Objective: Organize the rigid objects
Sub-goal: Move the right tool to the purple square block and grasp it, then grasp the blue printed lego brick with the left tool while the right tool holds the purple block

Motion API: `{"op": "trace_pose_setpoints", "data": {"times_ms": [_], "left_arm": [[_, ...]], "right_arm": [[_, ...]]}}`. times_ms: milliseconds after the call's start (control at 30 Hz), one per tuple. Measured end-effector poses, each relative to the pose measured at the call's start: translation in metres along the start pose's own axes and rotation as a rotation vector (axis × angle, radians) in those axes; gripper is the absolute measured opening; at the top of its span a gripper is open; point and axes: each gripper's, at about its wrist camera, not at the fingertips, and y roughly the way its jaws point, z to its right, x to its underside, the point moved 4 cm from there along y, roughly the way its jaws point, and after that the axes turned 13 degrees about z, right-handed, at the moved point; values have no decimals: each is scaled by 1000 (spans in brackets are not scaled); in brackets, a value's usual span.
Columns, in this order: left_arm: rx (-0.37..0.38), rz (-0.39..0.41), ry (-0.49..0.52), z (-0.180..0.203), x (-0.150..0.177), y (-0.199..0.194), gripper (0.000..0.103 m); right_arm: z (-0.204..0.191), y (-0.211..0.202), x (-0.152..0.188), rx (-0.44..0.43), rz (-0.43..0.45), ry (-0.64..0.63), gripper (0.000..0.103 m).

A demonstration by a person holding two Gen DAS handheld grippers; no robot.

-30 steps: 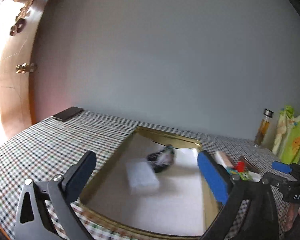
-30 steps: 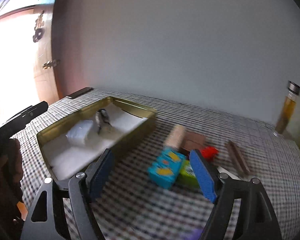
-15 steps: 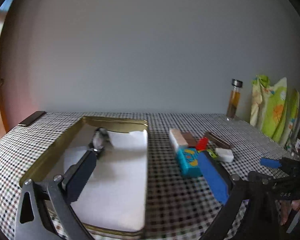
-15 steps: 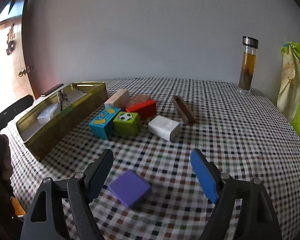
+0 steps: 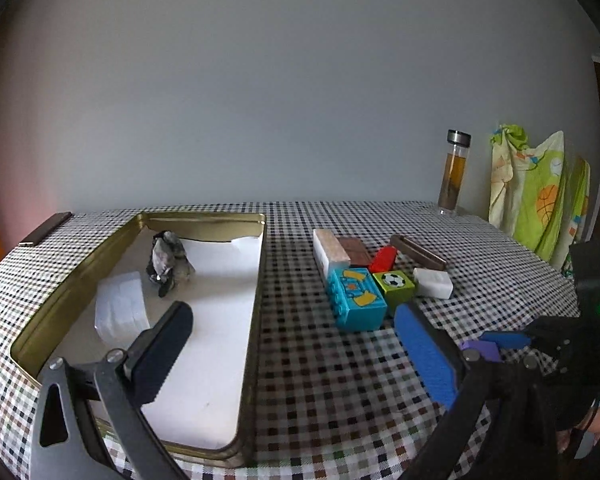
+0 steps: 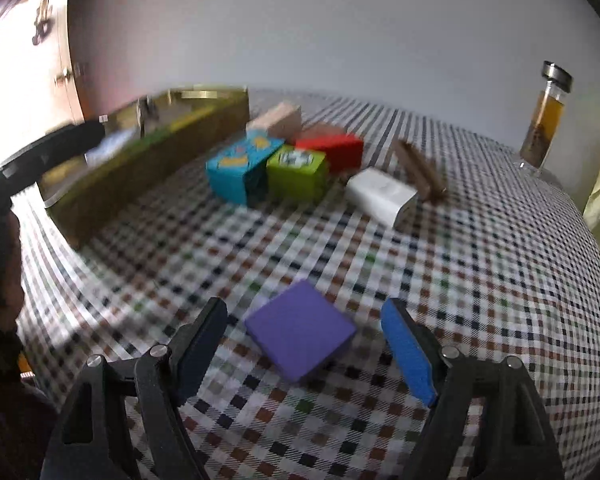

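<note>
A flat purple block (image 6: 299, 335) lies on the checked tablecloth between the fingers of my right gripper (image 6: 305, 333). Its jaws are closing, and gaps still show on both sides of the block. My left gripper (image 5: 292, 332) stands open over the right wall of the gold tin (image 5: 258, 280), with nothing in it. The tin holds a dark stone (image 5: 168, 262) and a white block (image 5: 120, 308). Right of the tin sit a turquoise brick (image 5: 354, 298), a green football cube (image 5: 394, 286), a red block (image 5: 384, 258), a white block (image 5: 434, 282) and a brown bar (image 5: 418, 252).
A glass bottle of amber liquid (image 5: 454, 174) stands at the back right by the wall. A patterned green cloth (image 5: 540, 196) hangs at the far right. A dark flat phone (image 5: 46, 228) lies at the table's back left corner. A wooden door (image 6: 28, 60) is on the left.
The right gripper swung from the tin toward the near table, sank over the purple block and narrowed around it. The left gripper swung right, from over the tin to its right wall.
</note>
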Motion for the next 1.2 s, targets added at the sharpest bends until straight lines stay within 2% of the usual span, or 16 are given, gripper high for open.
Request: {"op": "trace_pose_setpoints", "data": {"times_ms": [100, 233, 367, 433, 567, 667, 733, 900, 1033, 1100, 1200], "left_arm": [[6, -3, -4, 1, 0, 0, 102], [26, -19, 0, 6, 1, 3, 102], [58, -34, 7, 21, -2, 11, 102], [70, -43, 19, 29, -2, 16, 102], [99, -110, 33, 45, 4, 37, 102], [106, -170, 51, 53, 9, 55, 94], [115, -200, 53, 55, 10, 64, 93], [107, -271, 37, 53, 18, 86, 80], [93, -285, 56, 54, 19, 94, 78], [98, -309, 57, 55, 22, 95, 65], [111, -289, 98, 64, 22, 88, 64]], "right_arm": [[7, -2, 0, 15, 10, 36, 55], [13, -8, -2, -4, 45, 81, 55], [25, -13, -21, 29, 121, 123, 55], [30, -14, -33, 78, 166, 131, 55], [44, -8, -49, 154, 226, 159, 55], [51, -1, -57, 181, 253, 191, 55], [52, 4, -58, 188, 264, 207, 55], [54, 19, -63, 190, 263, 217, 55], [52, 16, -65, 192, 281, 217, 55], [53, 16, -65, 194, 277, 221, 55], [54, 15, -66, 191, 285, 221, 55]]}}
